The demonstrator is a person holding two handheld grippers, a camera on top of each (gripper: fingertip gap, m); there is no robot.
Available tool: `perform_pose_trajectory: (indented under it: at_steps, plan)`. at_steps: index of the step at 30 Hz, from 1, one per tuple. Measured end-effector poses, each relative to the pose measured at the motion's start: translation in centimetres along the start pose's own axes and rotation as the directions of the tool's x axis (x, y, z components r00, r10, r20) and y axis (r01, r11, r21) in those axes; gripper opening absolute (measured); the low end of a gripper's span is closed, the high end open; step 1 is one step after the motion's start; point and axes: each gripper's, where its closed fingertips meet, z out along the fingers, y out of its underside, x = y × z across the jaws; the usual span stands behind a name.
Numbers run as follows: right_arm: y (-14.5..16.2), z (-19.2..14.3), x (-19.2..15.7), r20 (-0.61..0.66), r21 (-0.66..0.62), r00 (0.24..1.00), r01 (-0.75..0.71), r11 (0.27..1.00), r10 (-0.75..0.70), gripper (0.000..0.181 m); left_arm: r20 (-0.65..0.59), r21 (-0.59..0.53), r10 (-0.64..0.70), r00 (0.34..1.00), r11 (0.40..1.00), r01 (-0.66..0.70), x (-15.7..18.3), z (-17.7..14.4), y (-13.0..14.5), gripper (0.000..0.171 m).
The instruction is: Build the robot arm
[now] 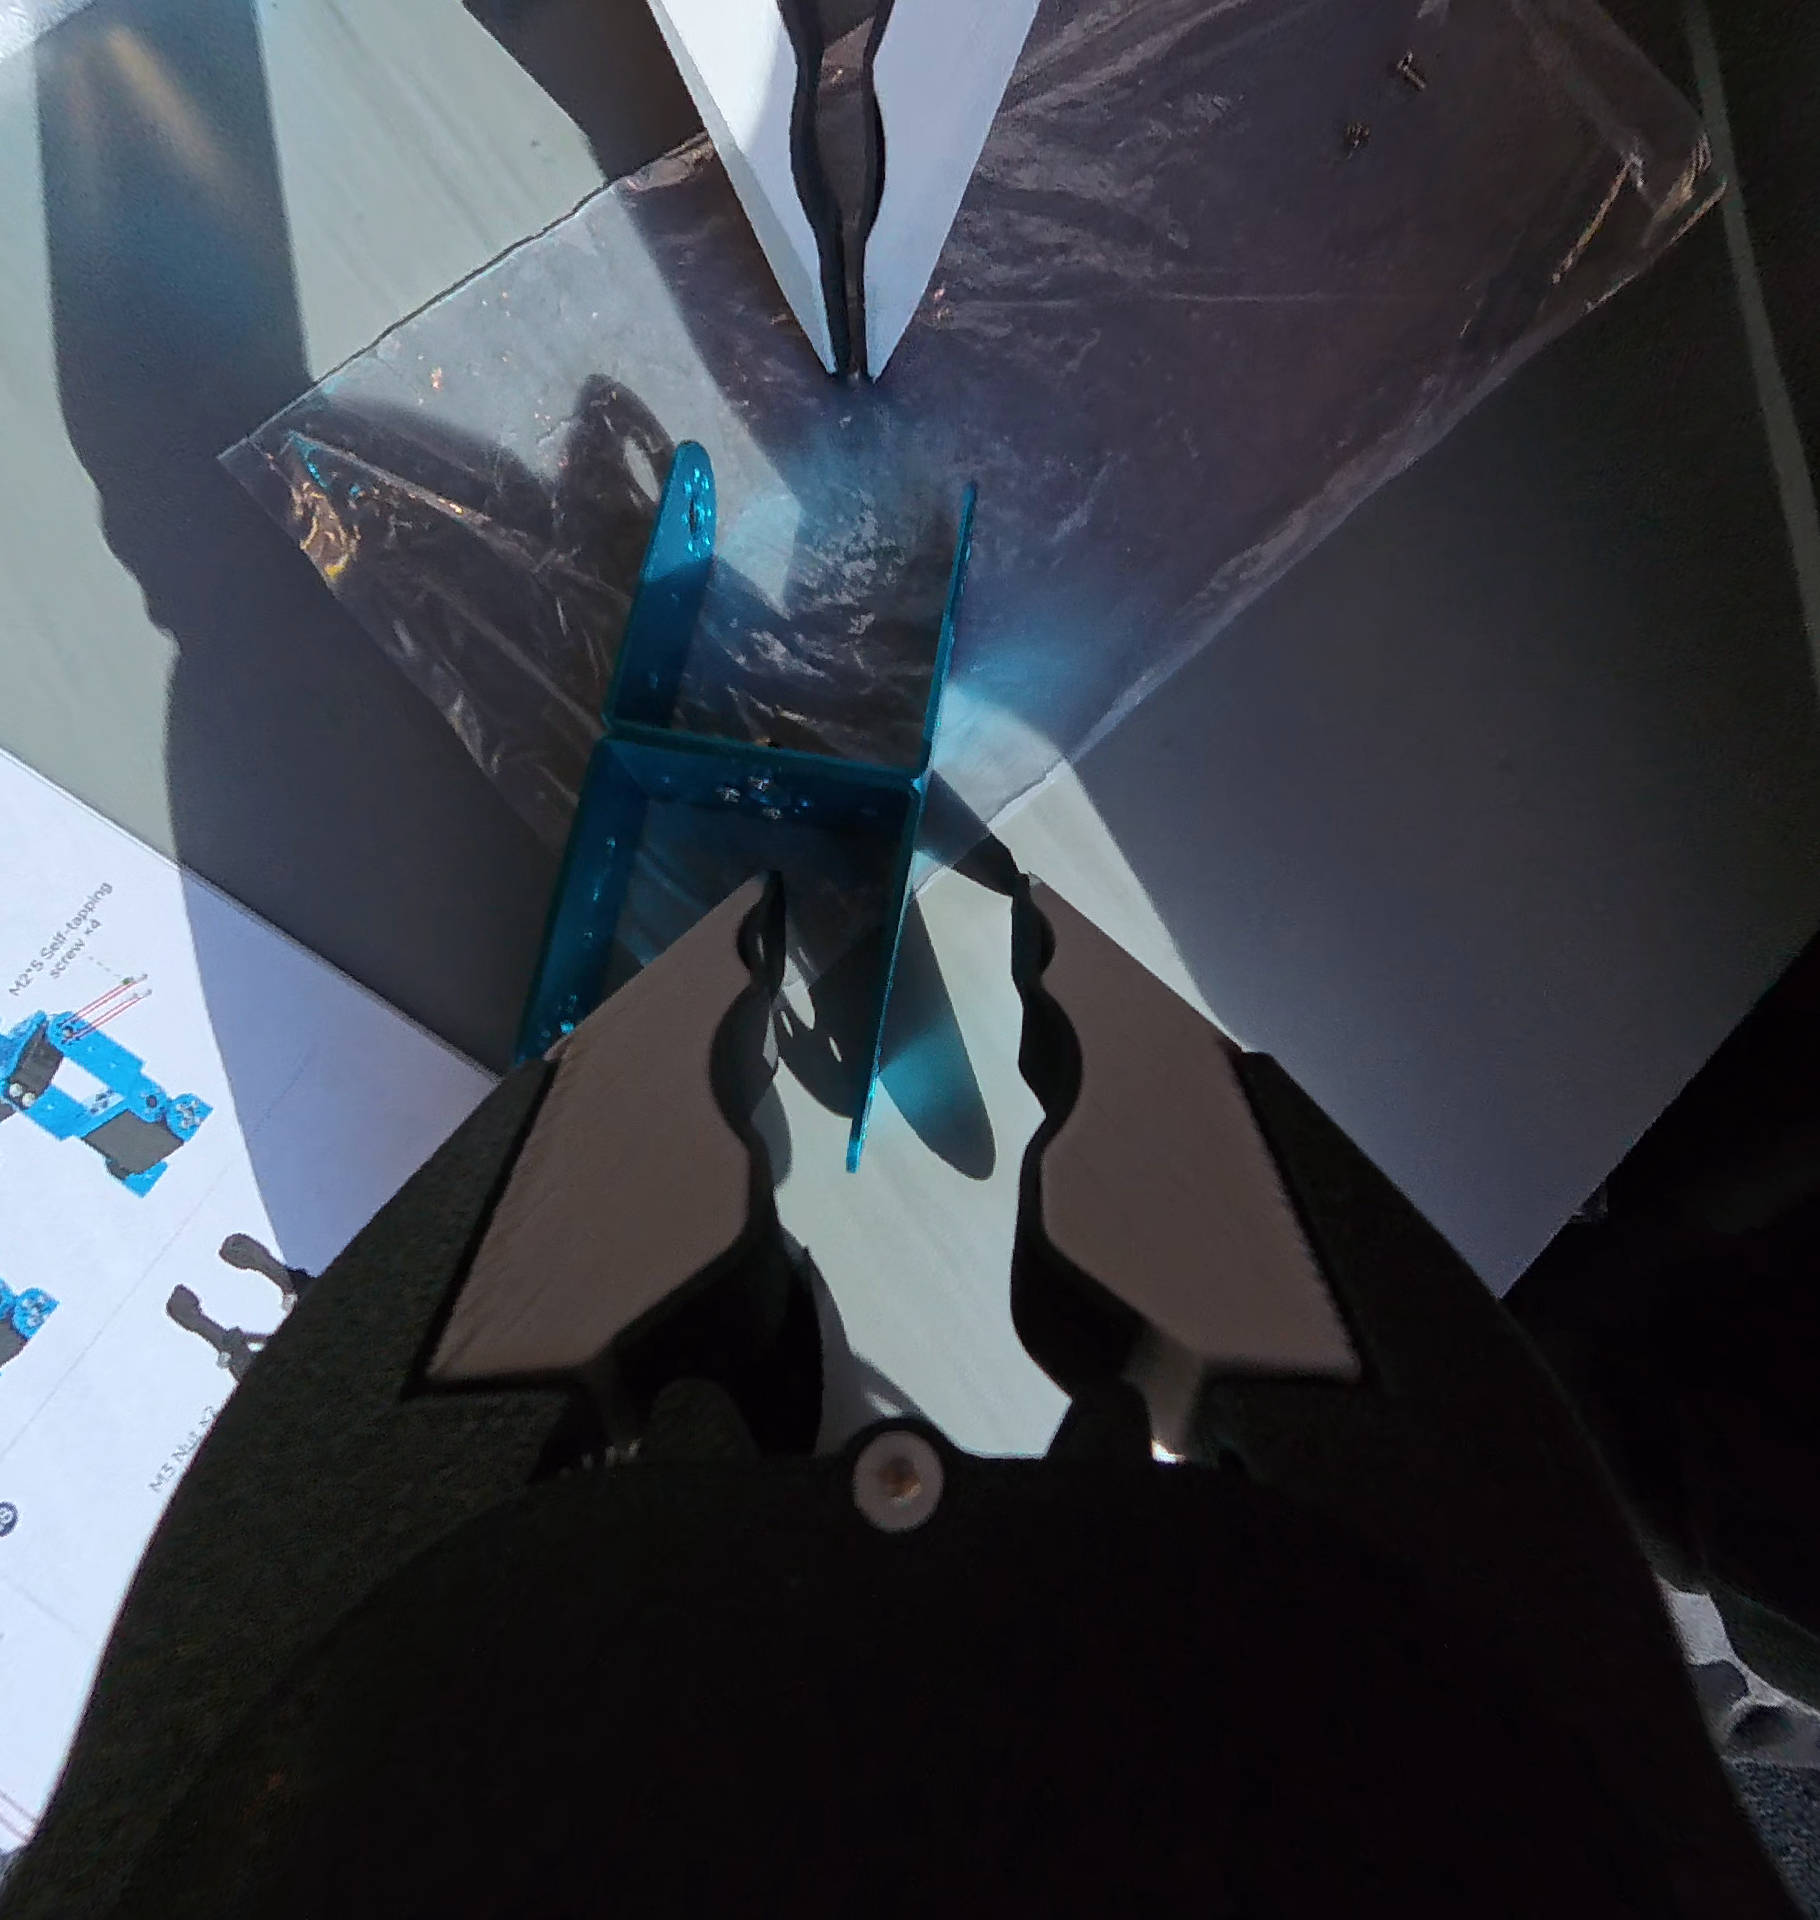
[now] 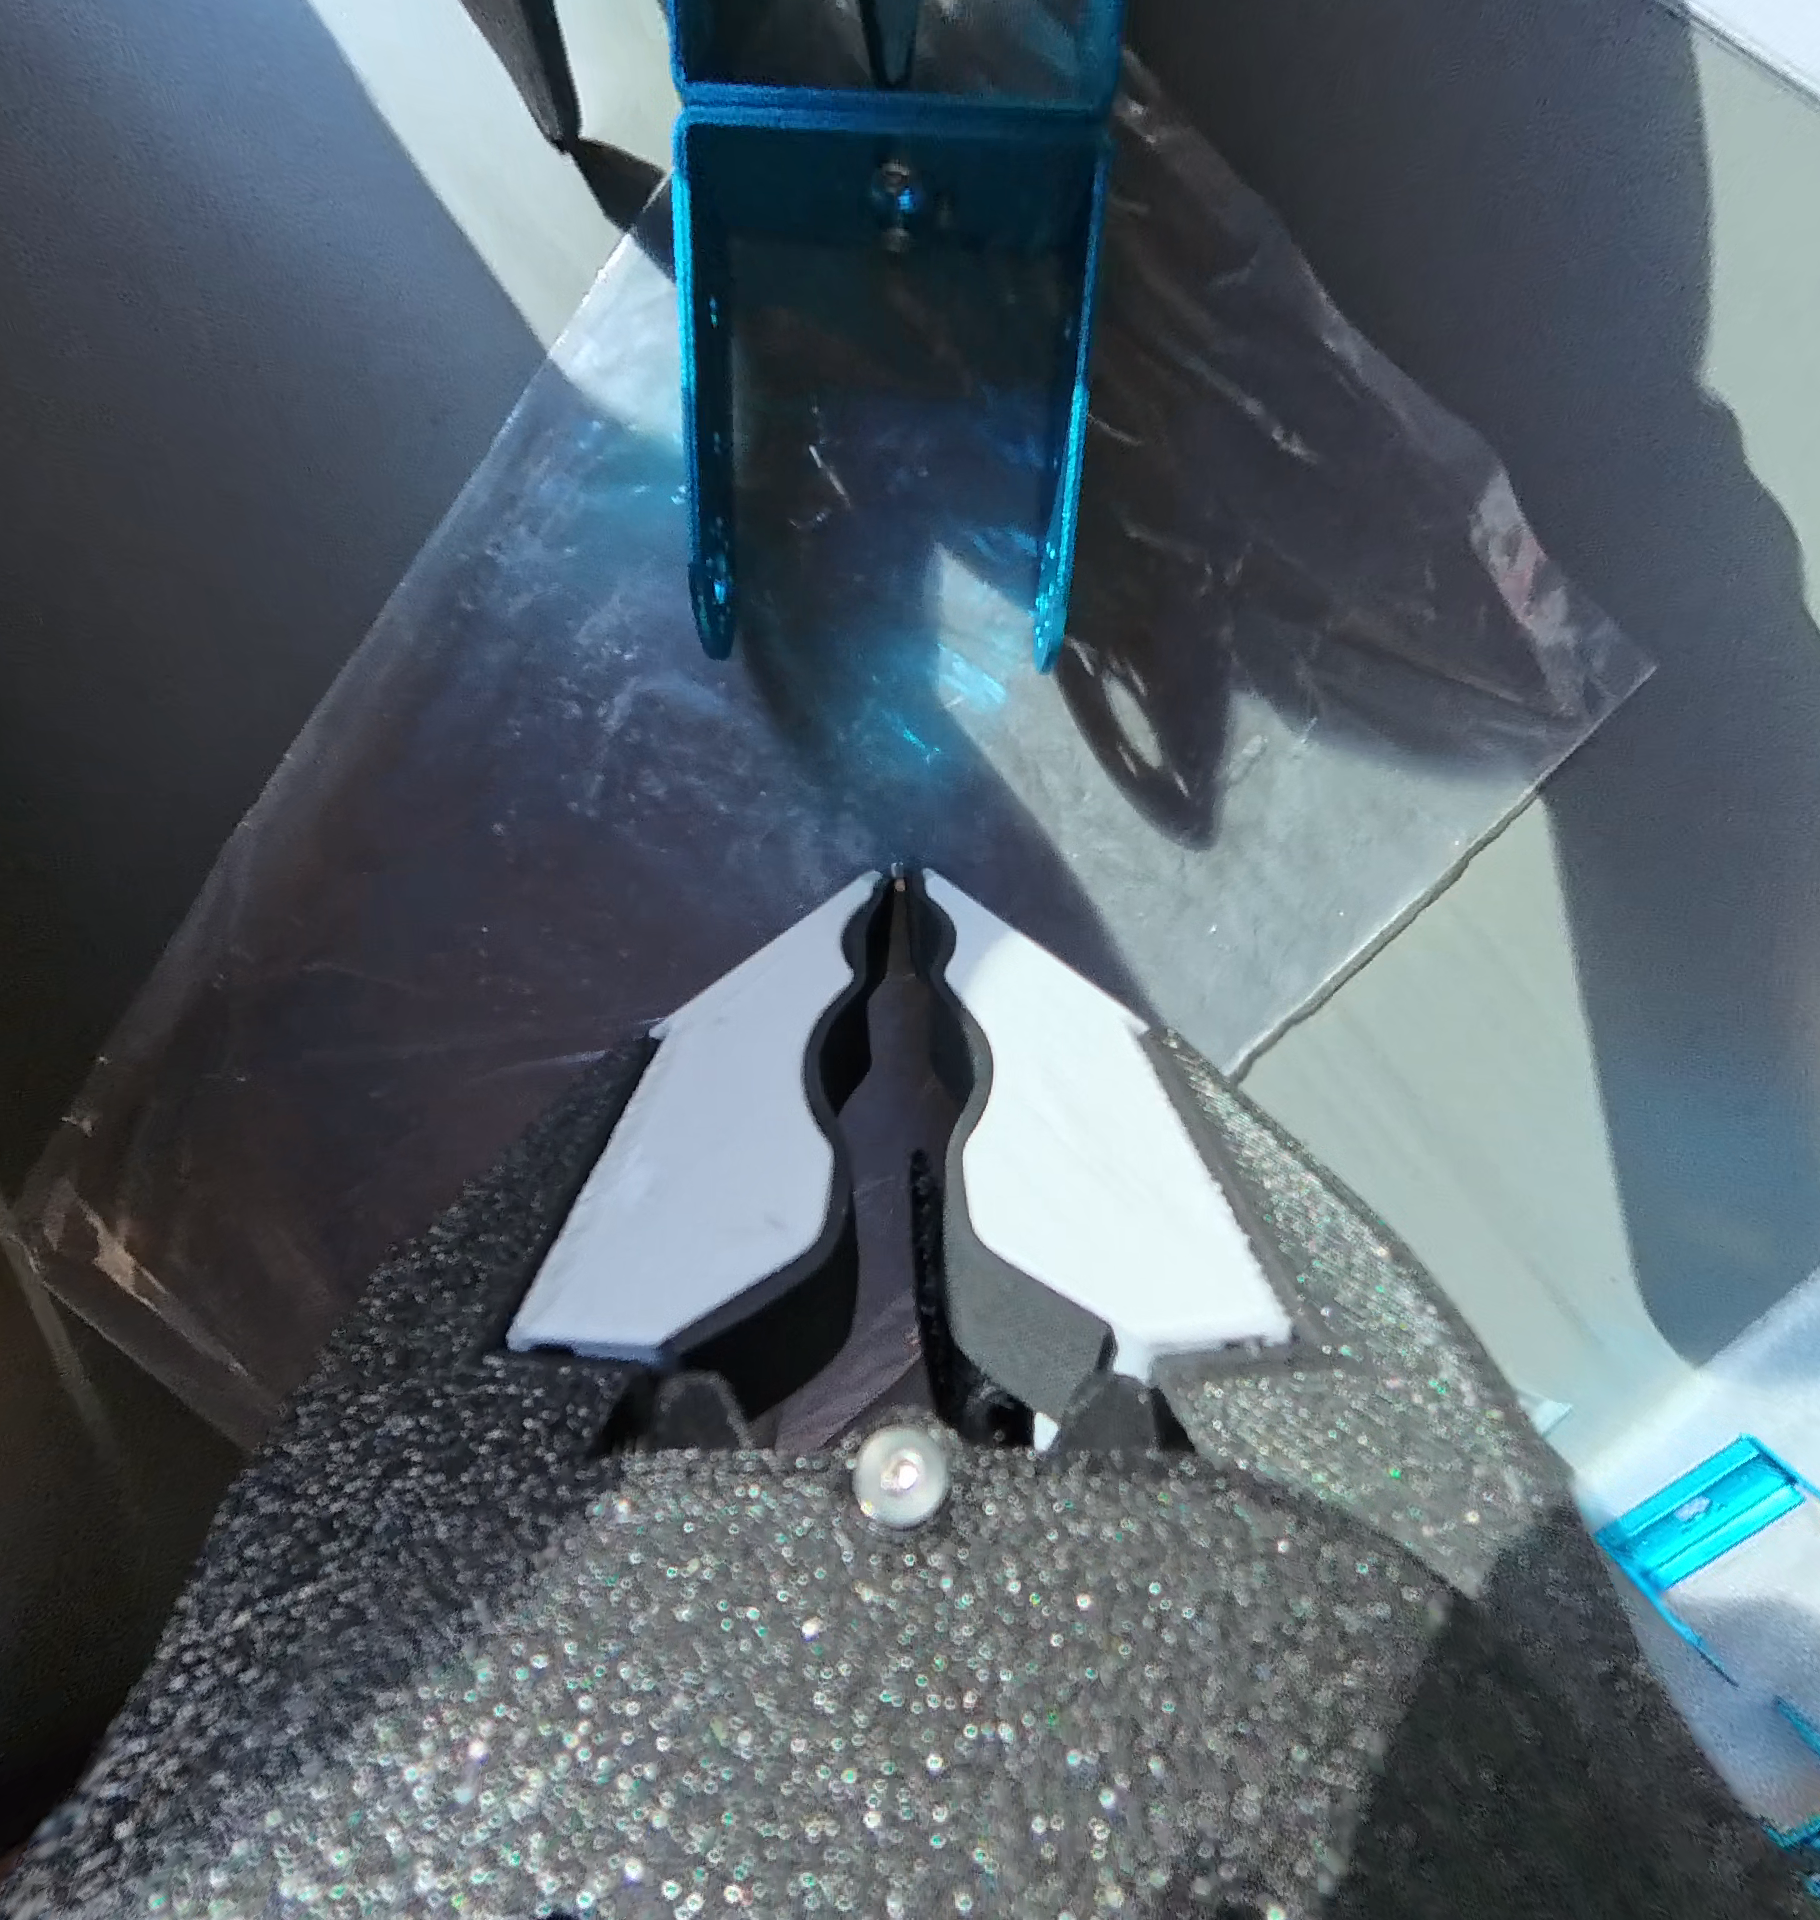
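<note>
Blue metal, anodised and shiny, makes the H-shaped bracket (image 1: 760, 800) that stands on the desk (image 1: 1405, 831), partly over a clear plastic bag (image 1: 1249, 343). My left tongs (image 1: 890, 894) are wide apart. One finger (image 1: 657, 1091) reaches inside the near bay of the bracket, and the bracket's right side plate passes between the two fingers; I cannot tell if either finger touches the metal. My right tongs (image 2: 901, 883) face the bracket from the opposite side, their tips almost together and pinching something tiny and pale, too small for me to identify. They hover low over the bag, near the open far end of the bracket (image 2: 885, 312) but apart from it.

Inside the bag, near its far corner, I see two small dark screws (image 1: 1384, 99). On the left of the desk lies a printed instruction sheet (image 1: 85, 1143) with blue drawings. By the right tongs, at the edge, another blue metal piece (image 2: 1706, 1507) lies on the desk.
</note>
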Motion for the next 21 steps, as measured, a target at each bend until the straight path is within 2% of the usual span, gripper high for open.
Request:
perform_pose_trajectory:
  at_steps: [21]
  plan:
    - [0.10, -0.26, 0.08, 0.000, 0.001, 1.000, 0.003, 1.000, -0.003, 0.003, 0.003, 0.004, -0.008, 1.000, 1.000, 0.008, 0.04, -0.23, 0.26, 0.043]
